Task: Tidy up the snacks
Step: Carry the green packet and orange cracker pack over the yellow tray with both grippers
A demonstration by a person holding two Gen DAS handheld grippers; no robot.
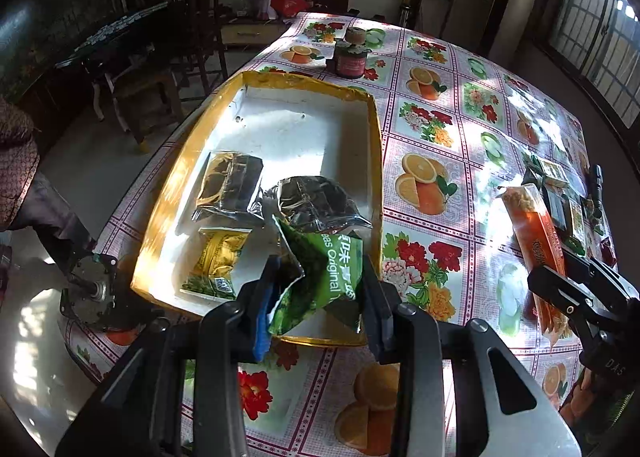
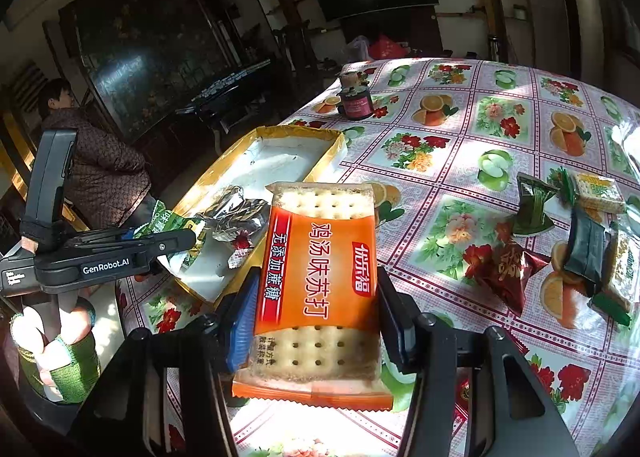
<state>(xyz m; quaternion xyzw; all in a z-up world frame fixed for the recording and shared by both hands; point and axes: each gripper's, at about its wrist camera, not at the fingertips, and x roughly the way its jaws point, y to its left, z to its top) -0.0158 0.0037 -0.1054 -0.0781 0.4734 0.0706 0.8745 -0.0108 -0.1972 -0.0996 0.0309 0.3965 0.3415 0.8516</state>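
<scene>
Green foil crumpled between the fingers of the left gripper (image 1: 320, 277), which were clamped on the green pea packet (image 1: 320, 273) above the near right corner of the yellow-rimmed box (image 1: 378, 145). The right gripper (image 2: 316, 305) had its fingers pinched on the edges of the orange cracker pack (image 2: 320, 277), held over the flowered tablecloth (image 2: 500, 117) just right of the box. The cracker pack was gripped only by its sides; I judged it might pivot or slip. Both grippers were nearing the same corner and could collide, and loose snacks (image 2: 580, 225) remained on the far right.
</scene>
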